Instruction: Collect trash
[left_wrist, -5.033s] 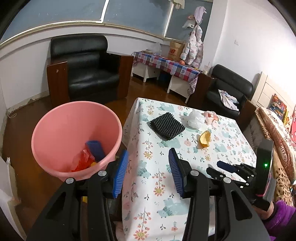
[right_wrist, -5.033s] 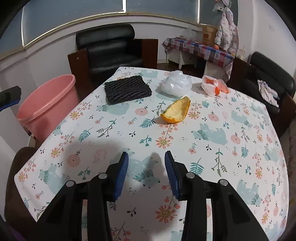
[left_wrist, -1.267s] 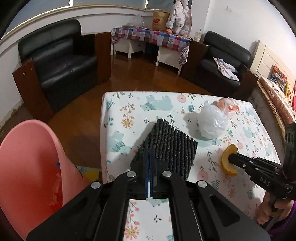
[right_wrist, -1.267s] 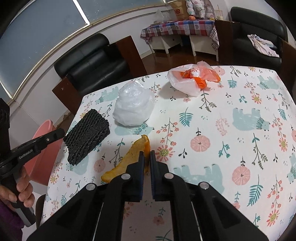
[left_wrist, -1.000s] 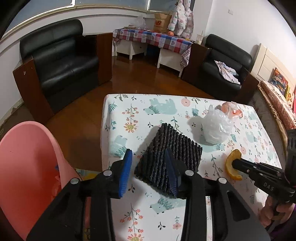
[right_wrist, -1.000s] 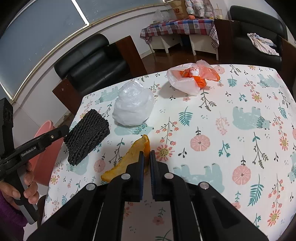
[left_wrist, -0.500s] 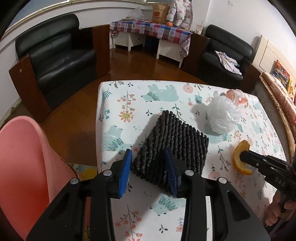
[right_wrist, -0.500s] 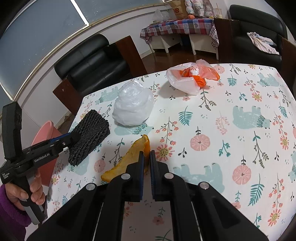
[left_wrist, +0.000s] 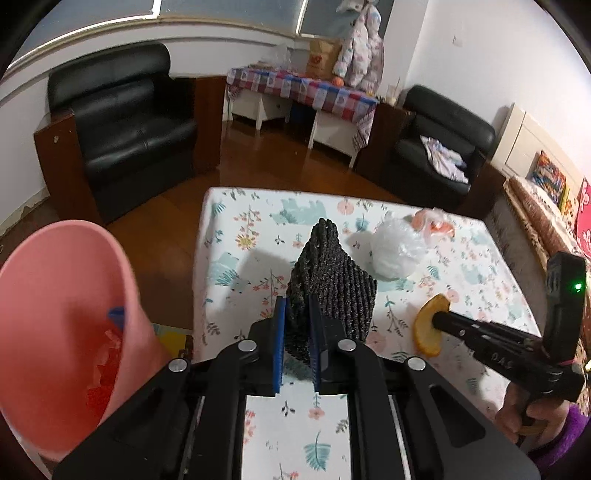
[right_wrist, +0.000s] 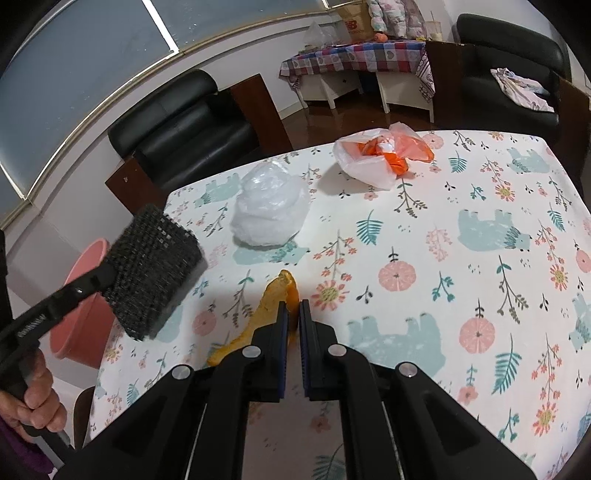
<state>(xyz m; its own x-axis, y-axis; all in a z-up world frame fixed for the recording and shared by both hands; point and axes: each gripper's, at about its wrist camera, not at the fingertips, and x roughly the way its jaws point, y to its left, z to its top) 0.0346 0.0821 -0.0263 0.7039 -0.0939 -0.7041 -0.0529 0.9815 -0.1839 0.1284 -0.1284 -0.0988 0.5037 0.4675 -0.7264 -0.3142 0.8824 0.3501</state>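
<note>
At far left, a pink plastic bucket (left_wrist: 62, 314) stands on the wooden floor (left_wrist: 177, 236) beside the desk (left_wrist: 332, 424); red and blue scraps lie inside it. Just right of the bucket, the left hand-held gripper (left_wrist: 295, 325) has its jaws just closing, and the blue pads are now clamped on the near edge of a black foam mesh pad (left_wrist: 332, 280). In the right wrist view the mesh pad (right_wrist: 151, 273) hangs clear of the floral tablecloth (right_wrist: 480, 258), tilted, above the desk's left edge, with a person's hand (right_wrist: 33, 398) gripping the tool's handle at lower left. Farther right and beyond the mesh pad, a crumpled clear plastic bag (right_wrist: 269, 210) rests on the desk. Nearer, an orange peel (right_wrist: 258, 317) lies on the cloth; the right hand-held gripper (right_wrist: 293, 328) has its jaws together, pinching the peel's right end between the blue pads. In the left wrist view the same peel (left_wrist: 428, 325) is seen at the tip of the right tool, held by a hand in a purple sleeve (left_wrist: 554, 443). At far right of the trash, a white and orange plastic bag (right_wrist: 380, 155) sits toward the desk's far edge. Black armchairs (left_wrist: 122, 122) and a checked side table (left_wrist: 303, 92) stand in the background.
</note>
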